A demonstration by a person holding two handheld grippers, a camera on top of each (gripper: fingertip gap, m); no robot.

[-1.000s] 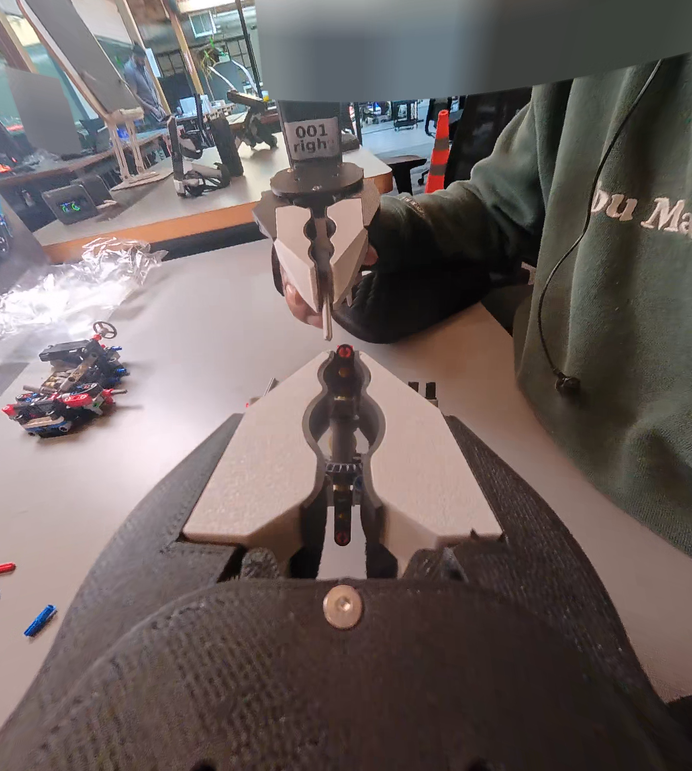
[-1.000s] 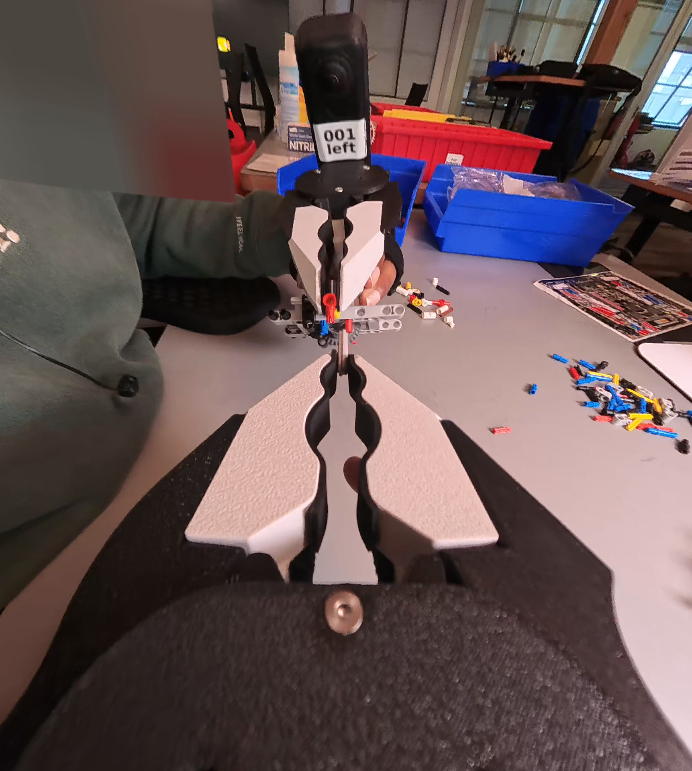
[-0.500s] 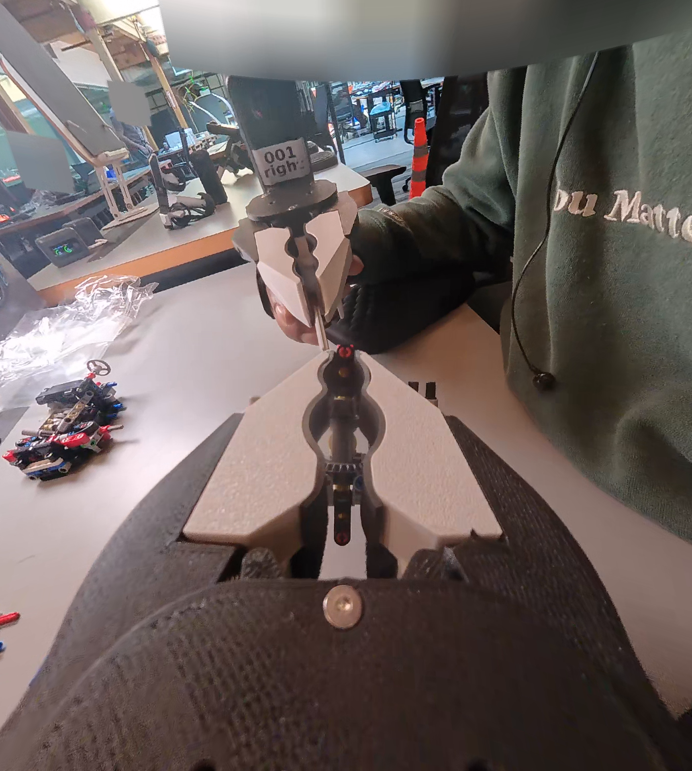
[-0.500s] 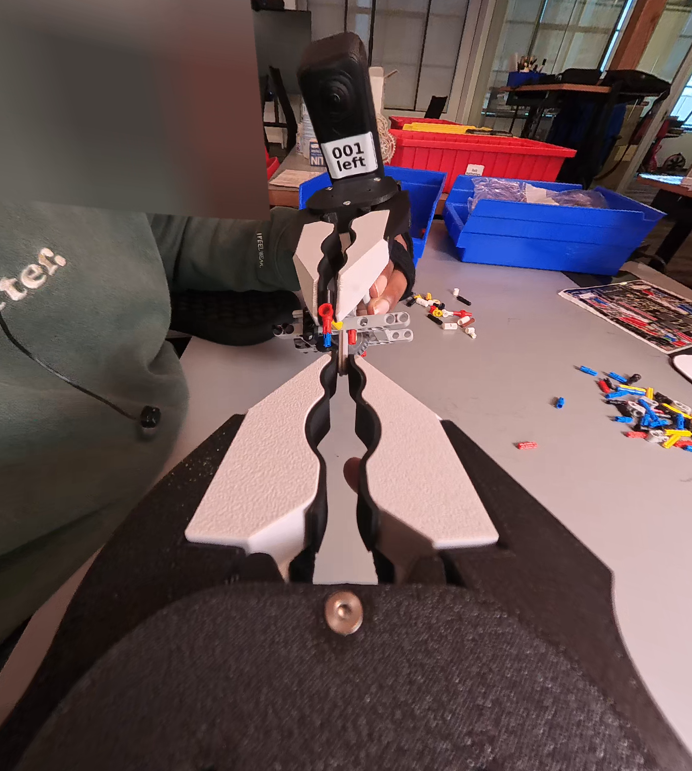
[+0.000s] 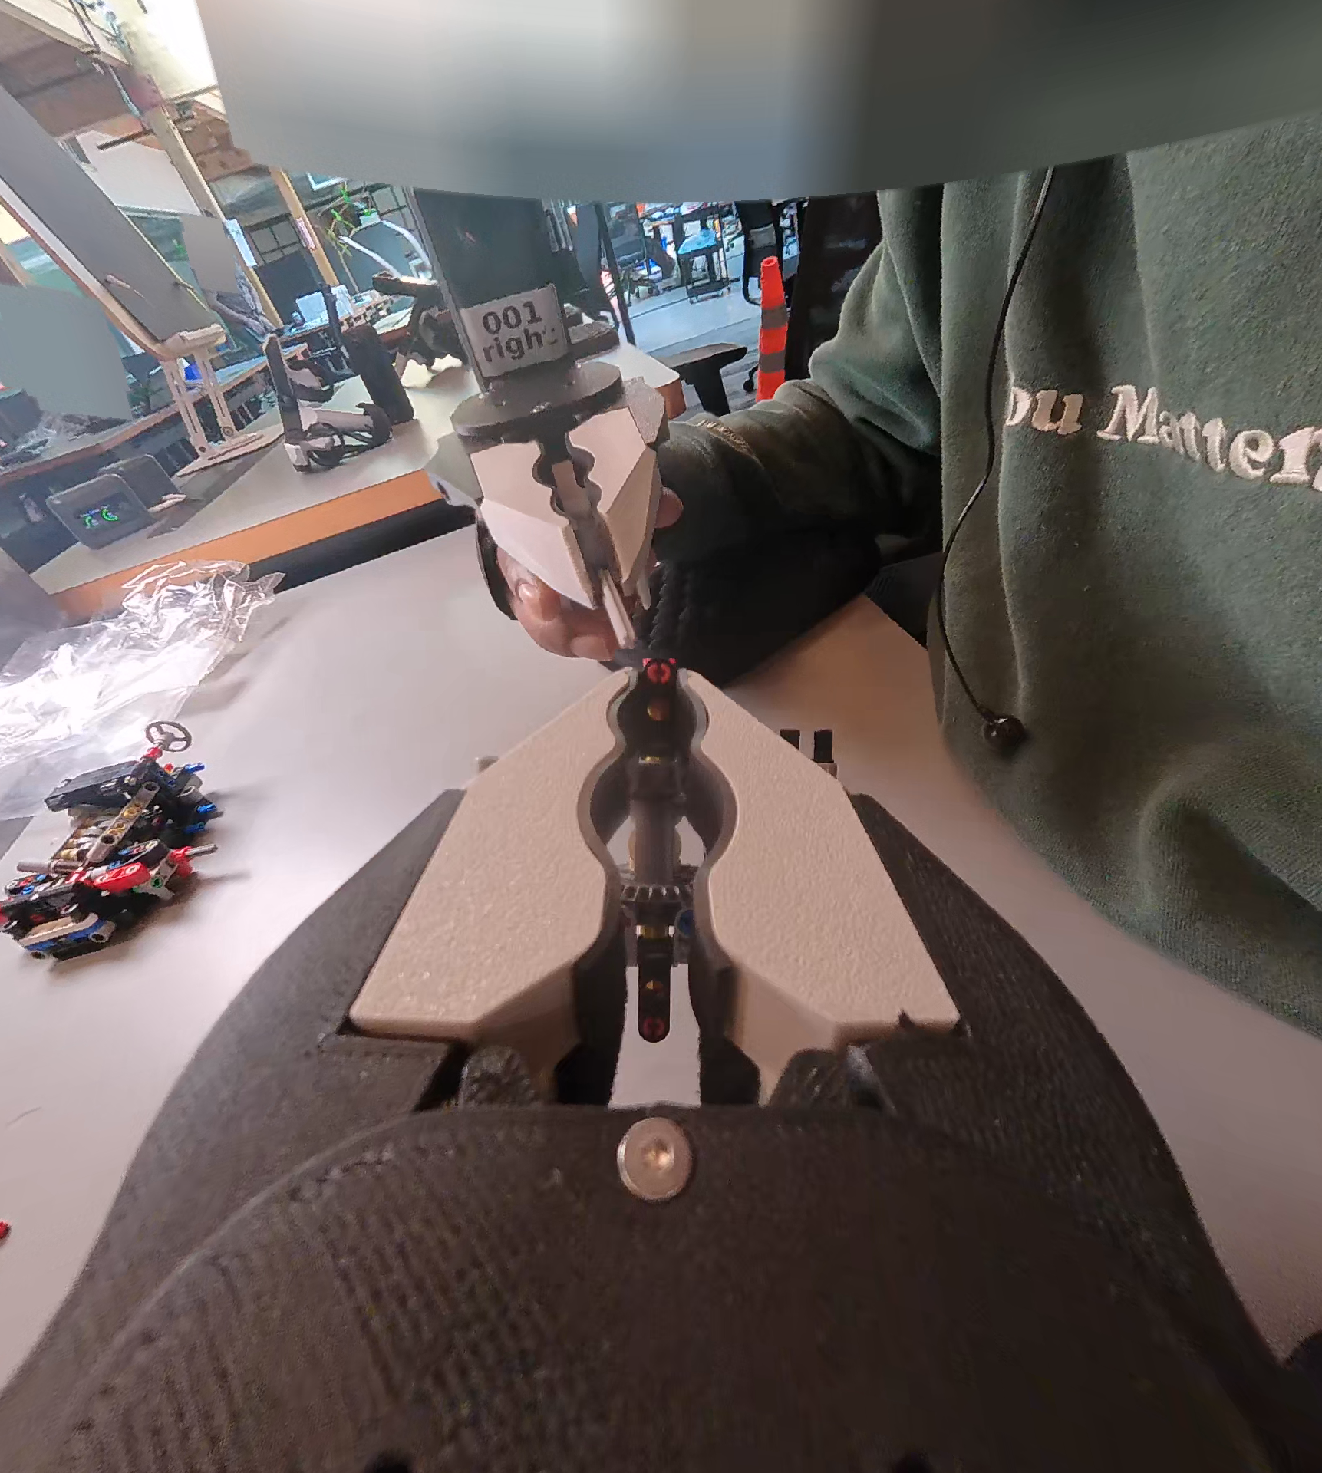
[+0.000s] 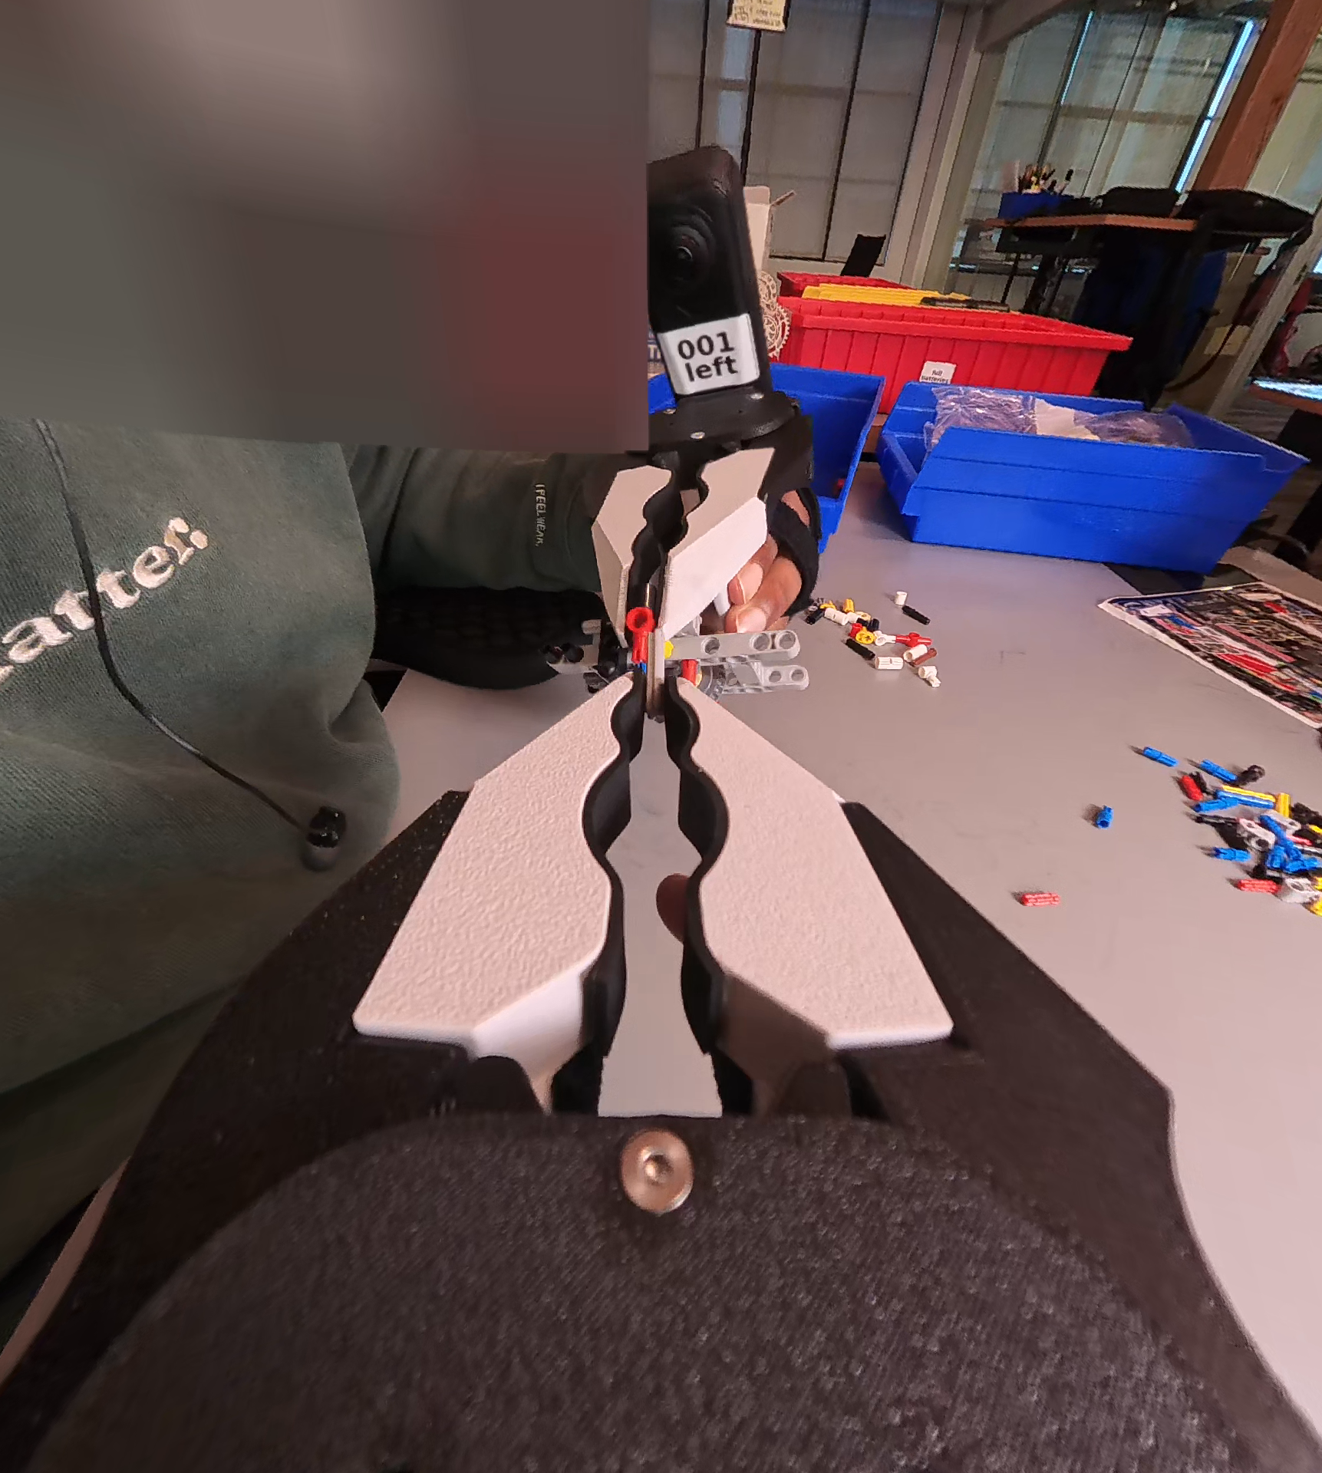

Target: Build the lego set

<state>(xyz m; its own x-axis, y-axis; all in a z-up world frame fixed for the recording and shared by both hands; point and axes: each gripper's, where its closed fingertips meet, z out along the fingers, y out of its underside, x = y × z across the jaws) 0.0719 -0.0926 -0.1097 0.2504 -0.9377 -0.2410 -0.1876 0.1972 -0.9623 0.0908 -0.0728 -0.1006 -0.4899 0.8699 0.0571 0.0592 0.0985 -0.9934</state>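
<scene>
We've got the left gripper (image 5: 656, 677) clamped on the lego subassembly (image 5: 653, 845). In the left wrist view its long axis runs along the slot between the fingers, 6 to 12 o'clock, red-holed end poking out at the tips. In the right wrist view the same subassembly (image 6: 729, 661) shows grey beams pointing to 3 o'clock, held clear above the table (image 6: 1040, 717).

Right gripper (image 6: 653, 701) is closed on a thin grey axle (image 6: 655, 685); axle (image 5: 616, 610) is tilted, tip pointing at 5 o'clock in the left view, right at the subassembly's red end. Contact vs tiny gap: can't tell.

Vs 1 s ago: axle tip hung clearly apart from the red end, now it's at it. Right gripper looms bigger and leans more. Both grips unchanged.

Other stuff: partly built car chassis (image 5: 99, 869) at 9 o'clock in the left view, plastic wrap (image 5: 83, 661) behind it. Loose parts pile (image 6: 1295, 845) at 3 o'clock in the right view, instruction booklet (image 6: 1271, 654) at 2, blue bins (image 6: 1080, 478) beyond.
</scene>
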